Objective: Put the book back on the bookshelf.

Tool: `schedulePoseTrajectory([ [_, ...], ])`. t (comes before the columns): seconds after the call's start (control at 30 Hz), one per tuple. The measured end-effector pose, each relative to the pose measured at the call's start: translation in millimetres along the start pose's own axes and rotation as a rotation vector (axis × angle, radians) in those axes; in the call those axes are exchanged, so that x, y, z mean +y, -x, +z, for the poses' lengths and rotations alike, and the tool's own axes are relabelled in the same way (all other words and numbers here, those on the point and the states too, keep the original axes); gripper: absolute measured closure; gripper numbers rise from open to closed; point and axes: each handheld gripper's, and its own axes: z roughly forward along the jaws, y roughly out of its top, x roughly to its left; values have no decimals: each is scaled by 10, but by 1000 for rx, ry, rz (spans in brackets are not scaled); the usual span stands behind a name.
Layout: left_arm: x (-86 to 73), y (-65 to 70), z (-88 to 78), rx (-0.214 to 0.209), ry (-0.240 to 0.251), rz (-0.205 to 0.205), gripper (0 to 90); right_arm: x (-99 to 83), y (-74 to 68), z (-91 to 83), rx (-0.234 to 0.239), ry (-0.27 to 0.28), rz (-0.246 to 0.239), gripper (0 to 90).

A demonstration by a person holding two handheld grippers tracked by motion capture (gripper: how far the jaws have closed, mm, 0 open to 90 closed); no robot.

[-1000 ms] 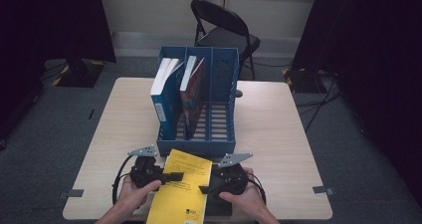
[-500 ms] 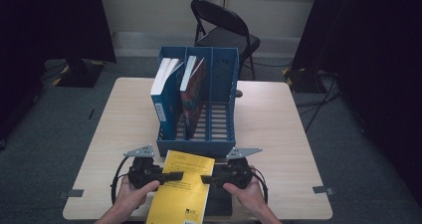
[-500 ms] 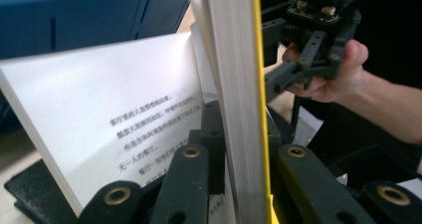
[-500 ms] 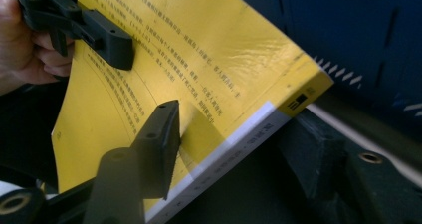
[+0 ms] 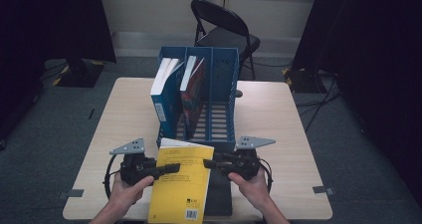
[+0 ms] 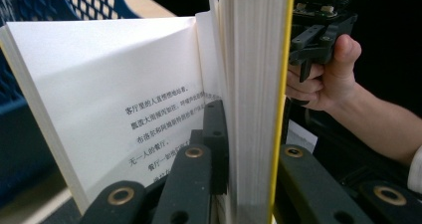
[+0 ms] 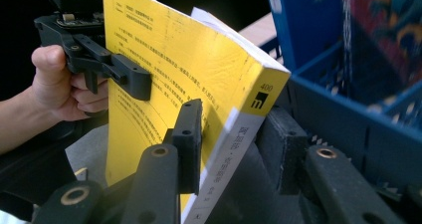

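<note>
A thick yellow paperback point(image 5: 181, 184) hangs between my two grippers at the table's front edge, just before the blue file rack point(image 5: 225, 74). My left gripper point(image 5: 171, 168) is shut on its left side. In the left gripper view, one jaw lies inside on a printed page and the other on the yellow cover point(image 6: 278, 134), with my left gripper point(image 6: 251, 149) clamping a wad of pages. My right gripper point(image 5: 208, 162) has just been closing on the spine side. In the right gripper view, my right gripper point(image 7: 234, 134) has the spine point(image 7: 234, 149) between its jaws, pads on cover and back.
The rack has three slots. A white and blue book point(image 5: 161, 92) stands in the left one, a red book point(image 5: 191, 89) in the middle, and the right slot is bare. A dark flat pad point(image 5: 219, 199) lies under the yellow book. A folding chair point(image 5: 224, 30) stands behind the table.
Both hands have risen, lifting the yellow book off the table. The right gripper's jaws have narrowed onto the book's spine edge. The left grip is unchanged.
</note>
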Motion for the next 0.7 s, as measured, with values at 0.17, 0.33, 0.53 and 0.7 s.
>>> schedulePoseTrajectory([
  [0.17,125,11,-54,1,33,17,822,206,-84,-40,-29,21,-51,648],
  [0.33,263,15,-73,22,59,36,823,369,-130,-93,-27,65,-84,704],
  [0.53,326,68,-8,27,97,98,805,475,-185,-209,-64,112,-145,736],
  [0.7,285,84,-24,-2,102,128,777,404,-216,-255,-19,135,-174,738],
])
